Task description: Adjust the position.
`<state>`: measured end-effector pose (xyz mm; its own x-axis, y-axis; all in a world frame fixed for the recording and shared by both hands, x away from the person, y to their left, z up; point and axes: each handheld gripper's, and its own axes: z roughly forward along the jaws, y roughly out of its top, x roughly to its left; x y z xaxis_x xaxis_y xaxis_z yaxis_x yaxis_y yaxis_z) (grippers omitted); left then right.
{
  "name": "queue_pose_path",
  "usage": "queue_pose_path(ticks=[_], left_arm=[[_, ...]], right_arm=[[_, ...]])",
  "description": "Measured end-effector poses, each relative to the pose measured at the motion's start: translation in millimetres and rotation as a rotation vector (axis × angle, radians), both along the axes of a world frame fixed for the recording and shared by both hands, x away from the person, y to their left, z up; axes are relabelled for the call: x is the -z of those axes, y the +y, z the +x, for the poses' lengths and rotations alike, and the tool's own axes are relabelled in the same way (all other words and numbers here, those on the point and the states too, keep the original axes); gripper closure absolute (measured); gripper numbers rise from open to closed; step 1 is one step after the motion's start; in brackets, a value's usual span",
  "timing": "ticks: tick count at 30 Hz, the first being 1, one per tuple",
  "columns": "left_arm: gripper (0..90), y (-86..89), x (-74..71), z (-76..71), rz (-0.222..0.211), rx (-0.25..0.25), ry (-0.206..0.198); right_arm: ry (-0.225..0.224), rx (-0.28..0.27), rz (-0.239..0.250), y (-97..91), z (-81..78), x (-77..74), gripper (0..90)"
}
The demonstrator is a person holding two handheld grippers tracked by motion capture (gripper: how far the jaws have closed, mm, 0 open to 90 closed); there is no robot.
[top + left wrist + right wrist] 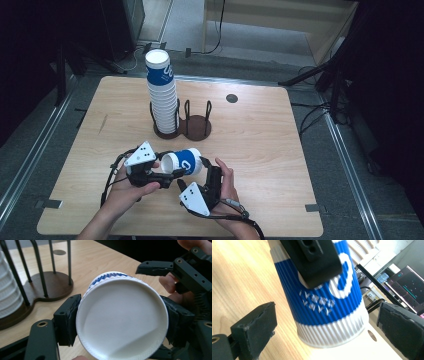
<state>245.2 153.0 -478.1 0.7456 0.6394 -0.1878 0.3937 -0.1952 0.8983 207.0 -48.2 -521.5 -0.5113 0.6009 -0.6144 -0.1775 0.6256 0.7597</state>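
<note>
I see the table [260,140], then the cup stack [162,95] in its holder [196,126] at 12 o'clock. I judge this a handover: the left gripper [172,173] clamps the single cup [182,162] at its rim (held sideways), while the right gripper [207,167] stands wide, pads apart from it. Next, carry the cup onto the stack.

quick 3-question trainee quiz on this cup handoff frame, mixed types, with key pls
1. True or false: the left gripper is clamped on the paper cup.
2. The right gripper jaws are: A) pressing the cup B) apart from the cup's sides C) shut on nothing.
3. Where is the cup stack standing?

Key:
1. True
2. B
3. In the left slot of the wooden holder, on the table.
</note>
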Motion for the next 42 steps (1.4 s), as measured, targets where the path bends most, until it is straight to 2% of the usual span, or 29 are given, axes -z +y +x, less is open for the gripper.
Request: queue_pose_path(ticks=[4, 8, 10, 11, 12, 17, 19, 20, 21, 24, 28, 31, 32, 33, 34, 35, 39, 40, 41, 42], left_arm=[[27.0, 5.7, -0.7, 1.3, -0.018, -0.042, -0.022], [27.0, 12.8, -0.1, 3.5, -0.056, -0.082, -0.036], [27.0, 14.5, -0.1, 4.0, -0.054, -0.085, -0.039], [27.0, 16.9, -0.4, 4.5, -0.058, -0.100, -0.050], [27.0, 17.9, -0.6, 4.6, -0.060, -0.112, -0.057], [27.1, 21.9, -1.8, 4.8, -0.075, -0.127, -0.080], [27.2, 25.2, -0.9, 6.6, -0.111, -0.132, -0.079], [27.1, 25.2, -0.9, 6.6, -0.111, -0.132, -0.079], [27.1, 27.1, 1.8, 7.7, -0.140, -0.141, -0.089], [27.1, 29.0, 4.4, 8.4, -0.163, -0.152, -0.107], [27.1, 30.0, 5.4, 8.0, -0.169, -0.164, -0.118], [27.1, 32.3, 8.3, 8.4, -0.179, -0.181, -0.132], [27.1, 32.3, 8.3, 8.4, -0.179, -0.181, -0.132], [27.1, 34.2, 8.2, 8.8, -0.191, -0.193, -0.133], [27.2, 34.2, 8.2, 8.8, -0.191, -0.193, -0.133], [27.2, 36.4, 8.0, 8.9, -0.196, -0.201, -0.148], [27.3, 39.6, 7.6, 8.5, -0.210, -0.219, -0.164], [27.3, 39.6, 7.6, 8.5, -0.210, -0.219, -0.164], [27.3, 40.6, 7.7, 8.7, -0.221, -0.224, -0.170], [27.3, 40.6, 7.7, 8.7, -0.221, -0.224, -0.170]], right_arm=[[0.001, 0.023, 0.030, -1.6, 0.9, -2.5, 2.4], [0.029, 0.034, 0.067, -2.3, 2.0, -4.1, 2.8], [0.042, 0.026, 0.070, -2.8, 2.2, -4.7, 5.3], [0.059, 0.018, 0.093, -3.8, 2.6, -5.2, 8.8], [0.068, 0.033, 0.105, -3.9, 3.3, -5.5, 8.9], [0.118, 0.037, 0.187, -9.7, 8.2, -10.4, 8.9], [0.139, 0.046, 0.218, -11.8, 10.3, -12.4, 8.9], [0.151, 0.057, 0.230, -12.3, 11.2, -12.9, 8.9], [0.156, 0.067, 0.231, -12.2, 12.3, -13.1, 8.9], [0.197, 0.082, 0.262, -10.2, 14.2, -12.8, 9.0], [0.226, 0.078, 0.277, -6.4, 13.4, -12.4, 13.4], [0.257, 0.068, 0.320, -1.2, 11.0, -14.9, 14.0], [0.257, 0.068, 0.320, -1.2, 11.0, -14.9, 14.0], [0.286, 0.073, 0.346, 1.3, 10.4, -17.1, 14.4], [0.286, 0.073, 0.346, 1.3, 10.4, -17.1, 14.4], [0.305, 0.083, 0.373, 3.6, 10.6, -19.7, 15.1], [0.395, 0.099, 0.463, 5.7, 9.6, -25.9, 15.9], [0.395, 0.099, 0.463, 5.7, 9.6, -25.9, 15.9], [0.432, 0.117, 0.495, 7.2, 9.9, -26.4, 12.4], [0.432, 0.117, 0.495, 7.2, 9.9, -26.4, 12.4]])
